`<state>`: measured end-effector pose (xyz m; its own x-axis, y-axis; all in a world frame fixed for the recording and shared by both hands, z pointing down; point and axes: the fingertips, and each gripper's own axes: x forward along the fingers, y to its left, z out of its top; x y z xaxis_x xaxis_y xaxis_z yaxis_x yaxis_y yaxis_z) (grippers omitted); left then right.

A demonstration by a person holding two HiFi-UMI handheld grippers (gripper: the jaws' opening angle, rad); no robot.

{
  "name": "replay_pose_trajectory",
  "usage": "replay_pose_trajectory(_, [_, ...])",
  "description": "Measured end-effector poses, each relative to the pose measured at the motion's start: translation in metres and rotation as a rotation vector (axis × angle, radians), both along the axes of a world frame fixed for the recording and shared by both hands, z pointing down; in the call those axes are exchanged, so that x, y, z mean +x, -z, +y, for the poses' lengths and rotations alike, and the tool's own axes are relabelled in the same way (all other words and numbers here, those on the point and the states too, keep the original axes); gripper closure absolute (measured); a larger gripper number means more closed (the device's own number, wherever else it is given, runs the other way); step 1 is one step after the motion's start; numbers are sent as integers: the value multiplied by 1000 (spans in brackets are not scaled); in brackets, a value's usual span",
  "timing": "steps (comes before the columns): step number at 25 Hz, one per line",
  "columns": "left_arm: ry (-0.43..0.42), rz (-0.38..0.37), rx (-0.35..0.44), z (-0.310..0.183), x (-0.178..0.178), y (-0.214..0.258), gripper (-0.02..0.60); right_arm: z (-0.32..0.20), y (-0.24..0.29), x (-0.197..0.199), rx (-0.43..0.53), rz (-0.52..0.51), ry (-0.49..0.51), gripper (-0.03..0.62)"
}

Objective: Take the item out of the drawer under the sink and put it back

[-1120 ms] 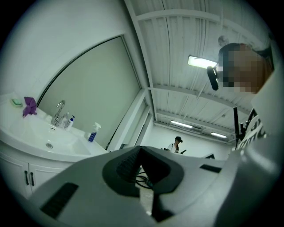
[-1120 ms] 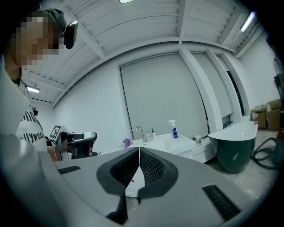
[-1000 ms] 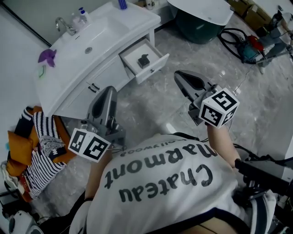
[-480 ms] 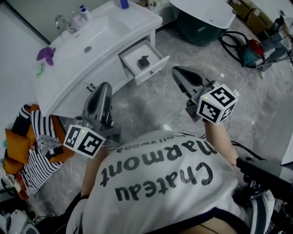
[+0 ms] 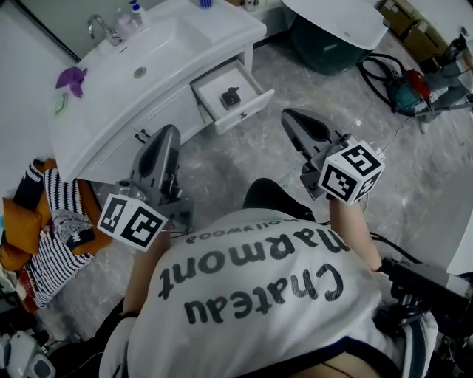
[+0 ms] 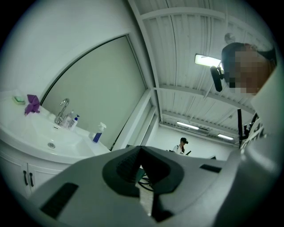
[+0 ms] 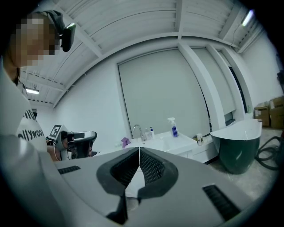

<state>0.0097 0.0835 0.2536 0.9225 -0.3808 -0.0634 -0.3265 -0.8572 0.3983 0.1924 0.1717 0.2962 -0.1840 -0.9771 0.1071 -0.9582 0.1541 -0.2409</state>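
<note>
drawer (image 5: 250,111) stands open so the small dark item (image 5: 232,97) lies exposed - left gripper (image 5: 167,135) and right gripper (image 5: 297,120) hang well back, fingers (image 7: 153,167) pressed together, empty, likely before reaching.

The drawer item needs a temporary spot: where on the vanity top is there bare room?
Bare: the countertop right of the basin, from the front edge up to the blue bottle at the back. The left end is partly taken by the purple object. Crowded: behind the basin, where the faucet and small bottles stand together.
</note>
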Motion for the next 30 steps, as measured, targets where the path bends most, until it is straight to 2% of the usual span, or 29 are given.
replay_pose_trajectory(9, [57, -11, -19, -26, 37, -14, 572, -42, -11, 34, 7, -25, 85, 582])
replay_pose_trajectory(15, [165, -34, -5, -66, 71, -19, 572, -107, -21, 71, -37, -28, 213, 582])
replay_pose_trajectory(21, [289, -32, -31, -104, 95, -20, 572, -171, -15, 102, -53, -50, 349, 582])
replay_pose_trajectory(30, [443, -24, -39, -133, 113, -26, 572, -228, -19, 112, -46, -38, 578, 582])
